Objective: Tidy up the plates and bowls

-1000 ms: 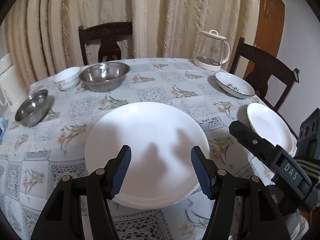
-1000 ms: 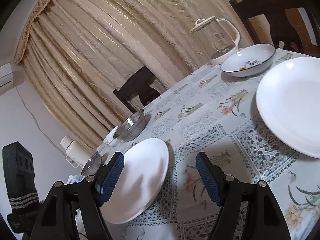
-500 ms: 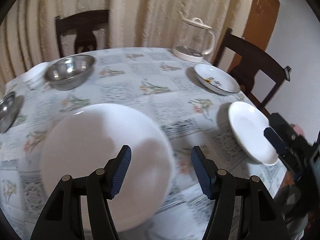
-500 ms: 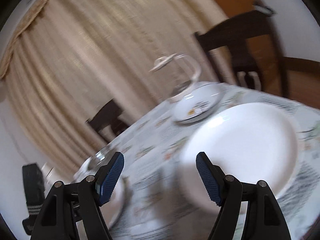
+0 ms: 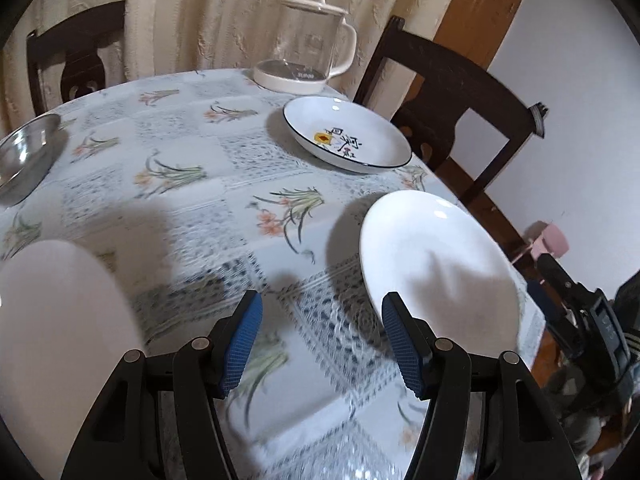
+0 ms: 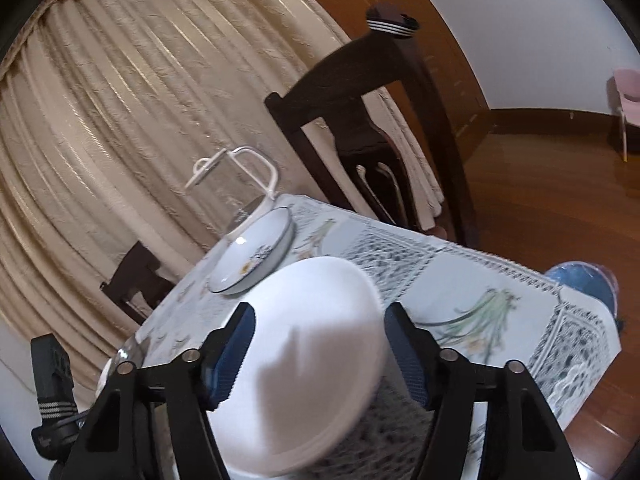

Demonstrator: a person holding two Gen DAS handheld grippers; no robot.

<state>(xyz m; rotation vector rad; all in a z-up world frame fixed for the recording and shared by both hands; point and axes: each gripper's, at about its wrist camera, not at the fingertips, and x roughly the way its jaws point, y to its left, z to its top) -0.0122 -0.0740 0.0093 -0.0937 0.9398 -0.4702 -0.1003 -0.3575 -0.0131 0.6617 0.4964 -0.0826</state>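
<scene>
Cream curtains (image 5: 192, 8) back the floral-clothed tabletop (image 5: 192, 184). Both tools gape wide, holding nothing: the right tool (image 6: 316, 346) straddles a round white plate (image 6: 312, 360); the left tool (image 5: 322, 340) hovers just beside it.

Steel bowl (image 5: 24, 158) cut by left edge; near plate (image 5: 60, 340) blurred, cropped.
</scene>
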